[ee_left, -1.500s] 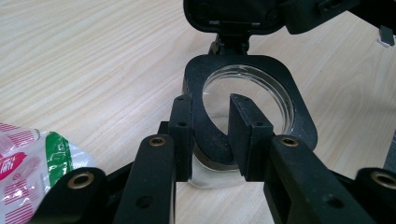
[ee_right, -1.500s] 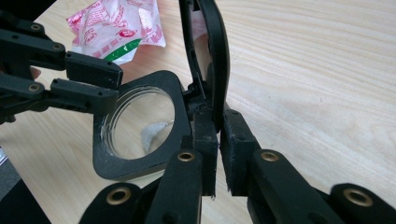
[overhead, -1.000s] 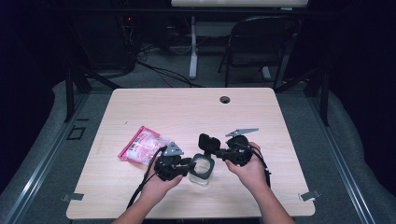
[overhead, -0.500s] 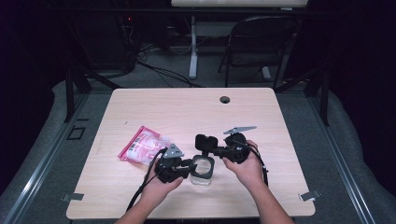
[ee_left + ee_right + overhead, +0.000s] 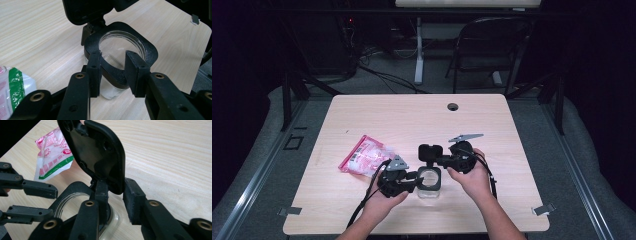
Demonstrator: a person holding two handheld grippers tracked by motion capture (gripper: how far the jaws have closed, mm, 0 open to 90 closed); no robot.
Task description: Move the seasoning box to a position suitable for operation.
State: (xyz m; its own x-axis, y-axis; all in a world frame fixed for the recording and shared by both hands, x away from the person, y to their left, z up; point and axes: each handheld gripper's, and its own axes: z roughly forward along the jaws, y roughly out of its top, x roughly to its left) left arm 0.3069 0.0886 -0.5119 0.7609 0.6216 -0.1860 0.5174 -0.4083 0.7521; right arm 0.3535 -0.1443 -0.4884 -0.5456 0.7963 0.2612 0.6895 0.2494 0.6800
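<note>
Container: one clear jar [image 5: 430,184] with a black square collar, near the table's [image 5: 512,150] front edge, between the two grippers.
Lid: one black hinged flap [image 5: 430,152], standing upright.
Left gripper [image 5: 113,75]: jaws partly apart, astride the collar rim; they've just been opening; pads look clear of it.
Right gripper [image 5: 115,195]: jaws just been opening, lid edge between them, seemingly loose.
Pouch: one pink-and-white packet [image 5: 365,155]; its green stripe shows in both gripper views.
High view alone: both hands and the table's round hole [image 5: 453,106].
</note>
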